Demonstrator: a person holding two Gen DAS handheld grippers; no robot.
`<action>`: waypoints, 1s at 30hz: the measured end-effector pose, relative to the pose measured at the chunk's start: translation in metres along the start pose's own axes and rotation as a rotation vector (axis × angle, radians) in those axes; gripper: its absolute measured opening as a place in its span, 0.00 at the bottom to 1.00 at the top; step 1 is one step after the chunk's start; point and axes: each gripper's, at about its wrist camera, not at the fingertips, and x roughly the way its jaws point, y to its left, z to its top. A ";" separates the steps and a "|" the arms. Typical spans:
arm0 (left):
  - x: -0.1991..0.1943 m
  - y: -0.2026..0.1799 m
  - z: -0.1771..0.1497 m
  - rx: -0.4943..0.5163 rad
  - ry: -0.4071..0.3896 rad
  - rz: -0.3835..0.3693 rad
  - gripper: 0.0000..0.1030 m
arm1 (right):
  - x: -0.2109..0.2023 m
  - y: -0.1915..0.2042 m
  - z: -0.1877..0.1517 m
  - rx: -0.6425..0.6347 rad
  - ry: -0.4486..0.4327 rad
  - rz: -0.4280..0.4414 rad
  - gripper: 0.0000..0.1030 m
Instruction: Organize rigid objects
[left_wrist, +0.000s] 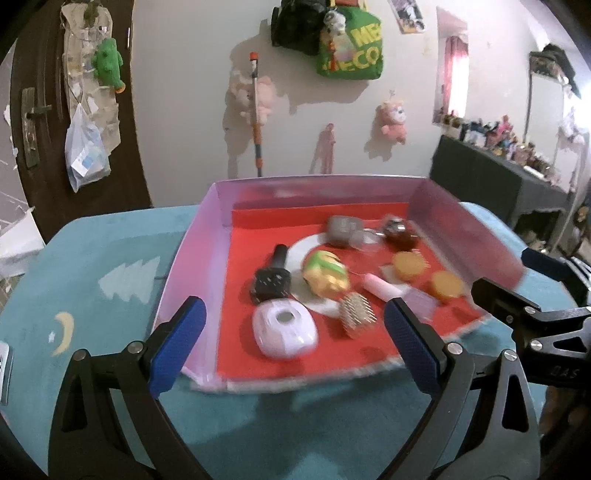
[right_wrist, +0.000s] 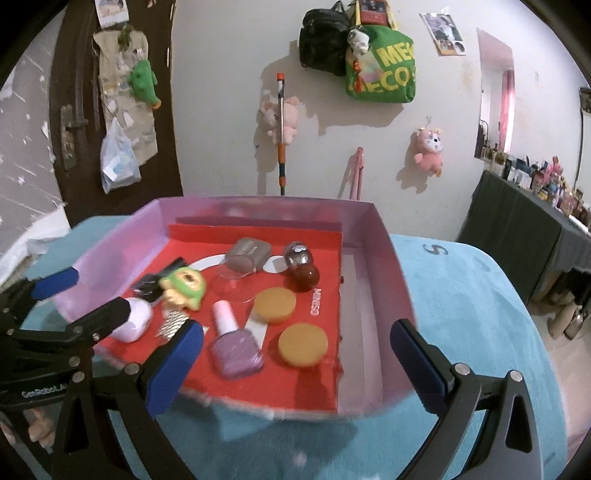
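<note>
Tray (left_wrist: 221, 206) ahead, beyond both open jaws

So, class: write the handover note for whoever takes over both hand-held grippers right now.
Left hand-held gripper: open, empty, at the box's near edge.
Right hand-held gripper: open, empty, over the near right corner.
All items lie loose in the box: two orange sponges, nail polish bottle, white case, black brush, green-yellow toy.
Done: cannot tell.
Left: sorting.

Dim warm indoor light; hanging toys cast soft shadows leftward on the pale plastered wall (right_wrist: 229, 110); motion blur smears the nearer edges, fisheye corners darken and bend
</note>
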 end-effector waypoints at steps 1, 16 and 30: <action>-0.007 0.000 -0.003 -0.007 0.001 -0.015 0.96 | -0.012 -0.002 -0.004 0.009 0.000 0.007 1.00; -0.050 -0.014 -0.045 -0.003 0.142 0.011 0.96 | -0.048 -0.002 -0.069 0.034 0.180 0.033 1.00; -0.052 -0.008 -0.061 -0.046 0.233 0.060 0.96 | -0.047 0.002 -0.072 0.039 0.233 0.032 1.00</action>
